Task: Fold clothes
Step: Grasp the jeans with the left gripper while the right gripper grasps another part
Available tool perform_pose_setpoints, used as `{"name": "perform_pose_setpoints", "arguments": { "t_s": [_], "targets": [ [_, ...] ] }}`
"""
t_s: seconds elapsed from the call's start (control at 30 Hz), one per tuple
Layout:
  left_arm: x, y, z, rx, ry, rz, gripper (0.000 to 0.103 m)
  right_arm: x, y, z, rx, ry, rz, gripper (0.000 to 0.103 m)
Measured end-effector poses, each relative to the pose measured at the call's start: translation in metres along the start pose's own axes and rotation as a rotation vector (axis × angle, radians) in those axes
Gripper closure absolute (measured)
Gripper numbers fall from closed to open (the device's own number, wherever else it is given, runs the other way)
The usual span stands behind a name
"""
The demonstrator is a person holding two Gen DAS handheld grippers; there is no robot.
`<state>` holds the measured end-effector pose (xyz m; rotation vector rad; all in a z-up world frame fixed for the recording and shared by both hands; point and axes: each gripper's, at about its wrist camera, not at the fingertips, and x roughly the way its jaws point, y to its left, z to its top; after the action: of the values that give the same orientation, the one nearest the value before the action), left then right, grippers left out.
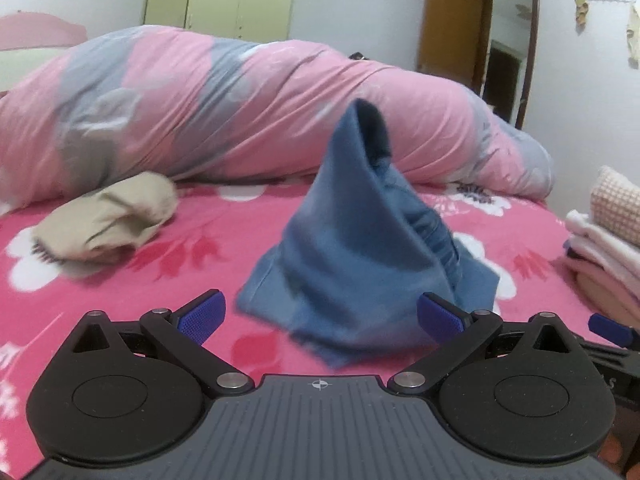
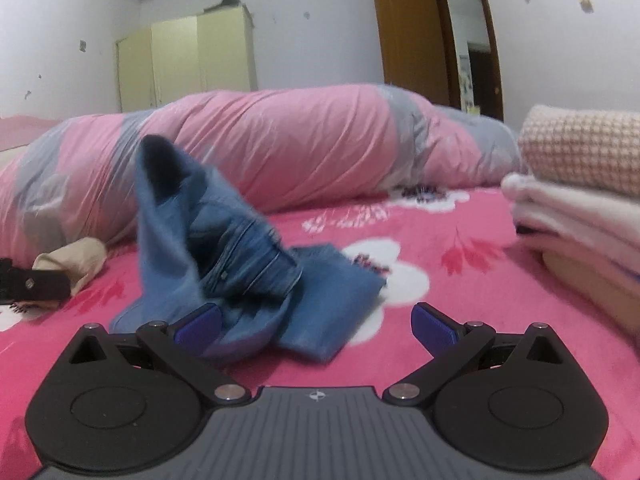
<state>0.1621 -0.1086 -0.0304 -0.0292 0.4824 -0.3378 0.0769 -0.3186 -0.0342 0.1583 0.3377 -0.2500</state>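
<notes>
Nearest to me in the left wrist view, my left gripper has its blue-padded fingers spread wide apart, with nothing between them. My right gripper is spread just as wide and grips nothing either; its left pad sits in front of the cloth's near edge, though I cannot tell whether it touches.

Just beyond both tools lies the blue denim garment, crumpled into a peaked heap on the bright pink bedspread with white and red flowers. From the left gripper it stands at about 12 o'clock, slightly toward 1; from the right gripper it sits at about 11 o'clock, with a flat flap stretched out toward 12. A stitched seam and a small rivet show on its folds. The peak is blurred.

At 10 o'clock from the left gripper, apart from the denim, rests a crumpled beige cloth garment. At 3 o'clock from either tool is a stack of folded pale pink and white knits, topped by a waffle-textured piece.

Farther back, a long rolled pink and grey quilt runs across the bed from 9 to 2 o'clock. Behind it stand a pale yellow wardrobe at 11 o'clock and a brown wooden door at 1 o'clock, against a white wall.
</notes>
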Motion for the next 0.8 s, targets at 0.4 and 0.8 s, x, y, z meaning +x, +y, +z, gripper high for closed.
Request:
{"name": "perform_pose_setpoints", "arguments": {
  "t_s": [0.4, 0.8],
  "targets": [
    [0.089, -0.032, 0.032, 0.002, -0.094, 0.034, 0.008, 0.129, -0.031, 0.031, 0.182, 0.041, 0.323, 0.014],
    [0.083, -0.015, 0.026, -0.058, -0.094, 0.085, 0.094, 0.169, -0.023, 0.023, 0.253, 0.190, 0.390, 0.077]
  ]
}}
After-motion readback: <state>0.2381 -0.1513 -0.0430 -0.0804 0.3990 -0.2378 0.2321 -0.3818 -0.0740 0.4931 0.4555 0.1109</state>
